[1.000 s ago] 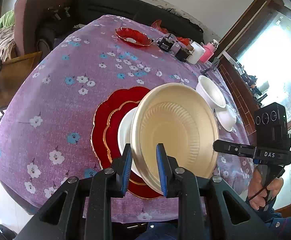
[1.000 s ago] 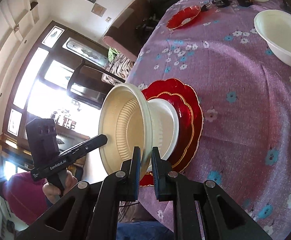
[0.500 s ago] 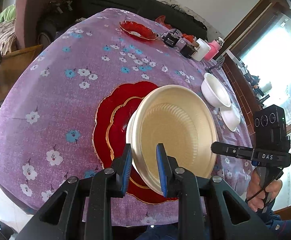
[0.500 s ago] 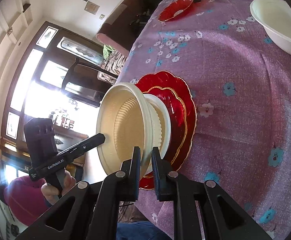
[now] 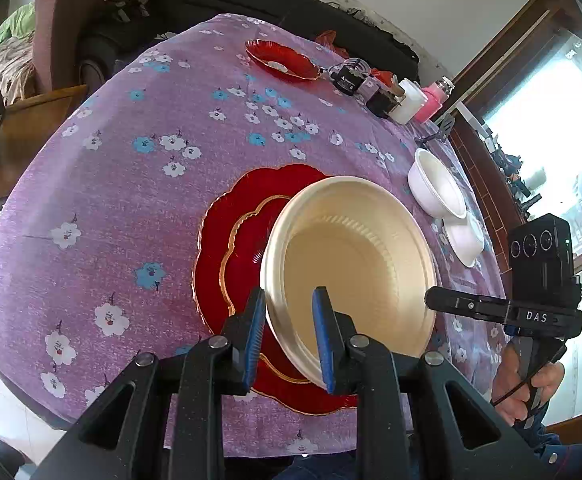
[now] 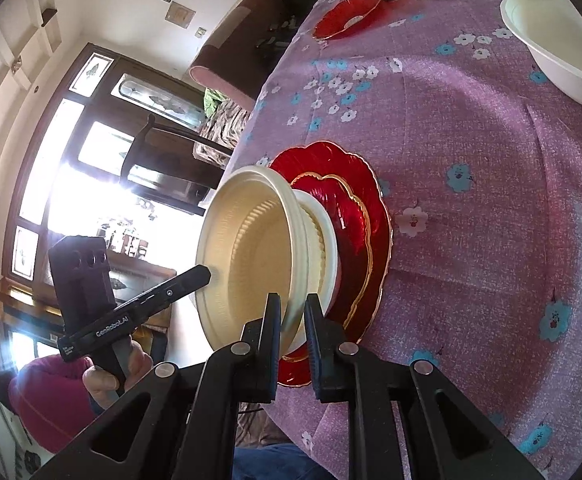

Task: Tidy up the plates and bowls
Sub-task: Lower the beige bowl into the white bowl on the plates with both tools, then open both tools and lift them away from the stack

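Two grippers pinch the cream bowl [image 5: 355, 256] by opposite rims: left gripper [image 5: 287, 332] and right gripper [image 6: 293, 320], jaws narrowed onto it. It has sunk closer into the white bowl [image 6: 323, 240] on stacked red plates [image 6: 365, 216], less tilted than before.

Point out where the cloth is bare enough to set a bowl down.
Bare tablecloth lies left of the red plate stack, up to the small red dish. Crowded: the right edge, with two white bowls, and the far corner by the pink bottle.
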{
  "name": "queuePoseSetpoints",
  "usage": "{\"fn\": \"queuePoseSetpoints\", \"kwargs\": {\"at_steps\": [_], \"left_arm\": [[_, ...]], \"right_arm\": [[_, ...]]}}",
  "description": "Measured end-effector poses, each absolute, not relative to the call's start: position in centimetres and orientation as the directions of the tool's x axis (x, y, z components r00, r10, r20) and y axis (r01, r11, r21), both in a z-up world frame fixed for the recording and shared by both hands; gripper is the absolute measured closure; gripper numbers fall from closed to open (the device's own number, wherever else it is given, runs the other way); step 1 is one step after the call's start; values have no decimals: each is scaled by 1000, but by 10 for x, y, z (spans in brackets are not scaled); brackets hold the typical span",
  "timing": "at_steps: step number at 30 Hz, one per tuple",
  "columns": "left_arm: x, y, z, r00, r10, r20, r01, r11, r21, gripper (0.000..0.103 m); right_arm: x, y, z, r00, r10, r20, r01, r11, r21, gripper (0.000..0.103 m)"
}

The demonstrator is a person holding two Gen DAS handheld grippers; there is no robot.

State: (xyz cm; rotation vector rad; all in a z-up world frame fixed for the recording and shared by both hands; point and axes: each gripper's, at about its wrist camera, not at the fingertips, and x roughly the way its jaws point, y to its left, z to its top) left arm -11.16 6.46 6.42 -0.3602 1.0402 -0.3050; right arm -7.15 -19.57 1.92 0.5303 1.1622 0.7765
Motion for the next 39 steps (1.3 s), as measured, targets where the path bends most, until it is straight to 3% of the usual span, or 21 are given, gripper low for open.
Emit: {"fn": "queuePoseSetpoints", "kwargs": {"at_steps": [19,39], "left_arm": [[-115,68,72,488,-403,-774,72,902,-425,81],[-117,50,98,507,-393,-767,111,912,-394,81]], "right_arm": [[-73,-205,24,198,786,-585,-278,618,736,84],[-68,-274,44,336,775,-535,-232,619,750,84]]}}
